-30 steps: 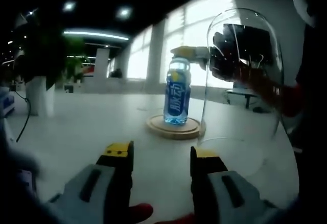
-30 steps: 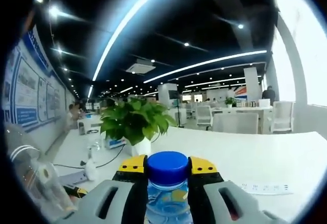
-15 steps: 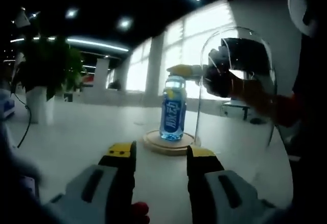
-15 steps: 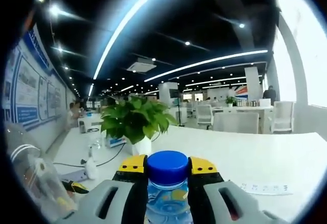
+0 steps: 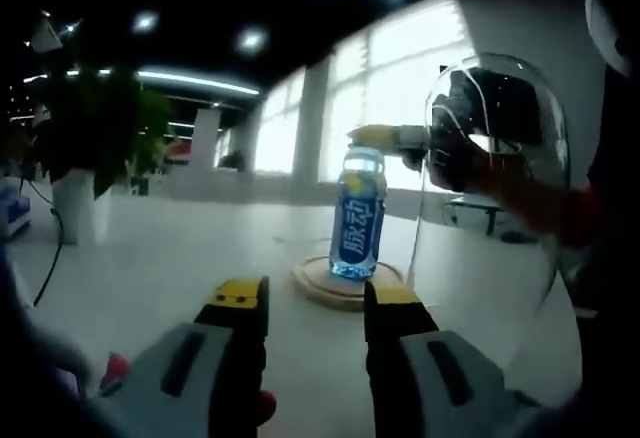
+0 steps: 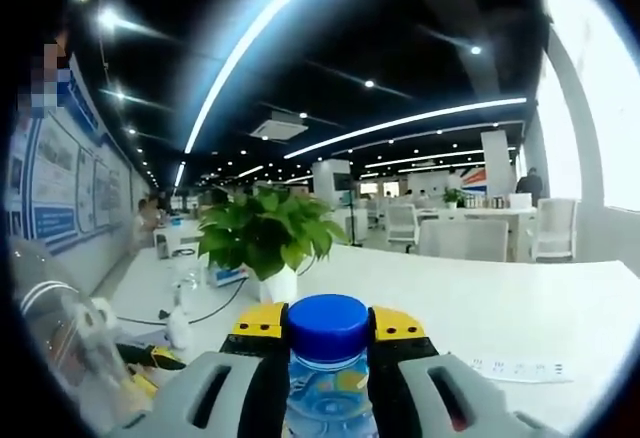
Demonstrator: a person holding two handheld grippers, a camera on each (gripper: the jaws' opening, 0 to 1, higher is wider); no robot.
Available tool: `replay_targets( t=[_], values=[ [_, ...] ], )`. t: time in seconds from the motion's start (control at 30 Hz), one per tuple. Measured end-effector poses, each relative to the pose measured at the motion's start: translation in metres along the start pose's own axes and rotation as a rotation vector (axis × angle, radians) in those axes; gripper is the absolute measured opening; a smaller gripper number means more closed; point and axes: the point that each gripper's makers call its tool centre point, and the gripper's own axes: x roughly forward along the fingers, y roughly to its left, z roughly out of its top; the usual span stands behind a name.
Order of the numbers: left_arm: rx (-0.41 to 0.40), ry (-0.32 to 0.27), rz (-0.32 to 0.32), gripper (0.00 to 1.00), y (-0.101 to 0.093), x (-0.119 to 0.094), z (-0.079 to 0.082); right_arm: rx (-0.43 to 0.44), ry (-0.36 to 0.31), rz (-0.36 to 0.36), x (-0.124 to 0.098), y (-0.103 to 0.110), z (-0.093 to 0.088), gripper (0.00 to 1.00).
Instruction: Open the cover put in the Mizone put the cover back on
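Sliding rightward since half a second ago, the glass dome cover [image 5: 495, 173] is now clearing the Mizone bottle [image 5: 358, 220], which is standing upright, long axis vertical, on its wooden base [image 5: 338, 283] on the bench [image 5: 150, 258]. My left gripper [image 5: 310, 303] is hovering with fingers spread, grasping nothing.

From the right gripper view, my right gripper [image 6: 328, 326] is gripping the bottle just under its blue cap [image 6: 328, 320]. I'm judging I should release straight, without tipping it, before fetching the dome.
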Motion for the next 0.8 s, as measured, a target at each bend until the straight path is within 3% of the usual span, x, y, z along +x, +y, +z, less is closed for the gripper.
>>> replay_targets(
  t=[0.13, 0.17, 0.2, 0.3, 0.8],
  values=[
    [0.037, 0.025, 0.021, 0.3, 0.006, 0.004, 0.001, -0.003, 0.001, -0.002, 0.0, 0.002, 0.0, 0.23],
    [0.02, 0.024, 0.017, 0.28, 0.008, 0.004, 0.001, -0.004, 0.002, -0.002, 0.0, 0.002, 0.0, 0.23],
    [-0.047, 0.01, 0.024, 0.28, 0.01, 0.004, 0.003, -0.005, 0.003, -0.003, 0.0, 0.002, 0.0, 0.23],
    [-0.058, 0.013, 0.029, 0.28, 0.016, 0.004, 0.002, -0.003, 0.002, -0.004, 0.0, 0.001, 0.0, 0.23],
    [-0.013, 0.029, 0.009, 0.27, 0.005, 0.01, 0.004, -0.007, 0.004, -0.003, 0.0, 0.002, 0.0, 0.23]
  ],
)
